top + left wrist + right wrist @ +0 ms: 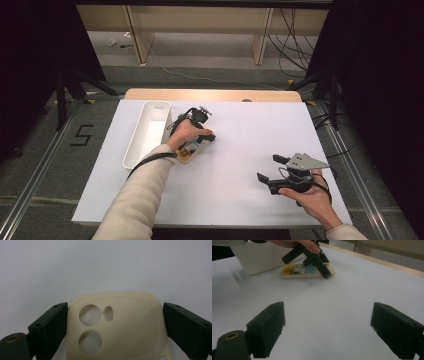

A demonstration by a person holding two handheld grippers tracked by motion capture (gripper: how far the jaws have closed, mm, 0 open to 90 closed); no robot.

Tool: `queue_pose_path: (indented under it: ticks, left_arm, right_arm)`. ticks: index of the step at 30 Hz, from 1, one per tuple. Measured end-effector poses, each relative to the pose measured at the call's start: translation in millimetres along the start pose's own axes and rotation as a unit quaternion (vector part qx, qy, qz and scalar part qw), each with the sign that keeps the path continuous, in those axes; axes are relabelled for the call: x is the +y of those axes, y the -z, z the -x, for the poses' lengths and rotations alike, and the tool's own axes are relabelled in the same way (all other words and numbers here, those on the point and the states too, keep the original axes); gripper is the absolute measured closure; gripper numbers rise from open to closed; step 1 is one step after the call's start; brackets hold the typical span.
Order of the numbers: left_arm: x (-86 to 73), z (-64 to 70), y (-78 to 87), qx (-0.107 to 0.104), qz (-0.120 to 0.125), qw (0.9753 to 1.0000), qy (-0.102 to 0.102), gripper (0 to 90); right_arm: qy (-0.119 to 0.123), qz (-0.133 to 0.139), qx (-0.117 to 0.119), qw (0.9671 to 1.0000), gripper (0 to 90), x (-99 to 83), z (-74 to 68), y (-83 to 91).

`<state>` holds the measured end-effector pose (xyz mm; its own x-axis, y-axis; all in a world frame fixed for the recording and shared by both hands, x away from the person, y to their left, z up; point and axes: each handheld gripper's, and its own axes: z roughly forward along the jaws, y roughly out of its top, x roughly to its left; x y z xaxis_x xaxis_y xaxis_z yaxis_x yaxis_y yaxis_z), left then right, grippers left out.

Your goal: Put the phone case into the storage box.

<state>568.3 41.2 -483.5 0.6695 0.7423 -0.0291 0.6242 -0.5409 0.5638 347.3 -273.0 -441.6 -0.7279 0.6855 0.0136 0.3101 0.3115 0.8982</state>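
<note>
A white-covered table (pixel 225 200) is seen from above, with a person's forearms entering from the bottom edge. The left gripper (pixel 196 141) is held down over a cream phone case (pixel 192 149) that lies flat on the table just beside a long white tray (pixel 131 150). From this height the case is largely covered by the hand, and little more than its near end can be made out.

In the left gripper view the phone case (pixel 125 325) is shown close up: two round camera holes and a small slot are cut into its upper left corner. The two black jaws stand on either side of it, the left one touching its edge and the right one just beside it; whether the case is actually being squeezed cannot be told. The case's lower end is cut off by the bottom of the picture.

In the right gripper view the phone case (pixel 308 272) is seen from the side, with coloured printing on its upper face that is too blurred to read. The left gripper (pixel 314 261) is seen planted on it, and the tray (pixel 259 258) is cut off at the top.

The right gripper (pixel 272 169) is held low over bare table, well apart from the case, its jaws spread wide with nothing between them.
</note>
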Motion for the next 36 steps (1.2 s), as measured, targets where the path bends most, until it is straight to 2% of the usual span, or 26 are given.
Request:
queue_pose_path:
  ticks: [22,28,31,36]
  left_arm:
    - [3.1,0.3,0.6,0.003,-0.011,0.9999,-0.002,10.8]
    - [2.4,2.3,1.1,0.005,-0.008,0.9999,0.004,11.2]
    - [3.4,2.8,1.6,0.008,-0.008,0.9999,-0.001,11.2]
    - [5.6,5.2,4.9,0.009,0.002,1.0000,0.002,11.3]
  right_arm:
    - [-0.001,0.001,0.001,1.0000,13.7,-0.1,0.3,-0.3]
    - [-0.002,0.000,0.001,1.0000,13.7,-0.2,0.5,-0.5]
    - [-0.001,0.001,0.001,1.0000,13.8,-0.2,0.5,-0.5]
    - [-0.001,0.001,0.001,1.0000,13.8,-0.1,0.5,-0.5]
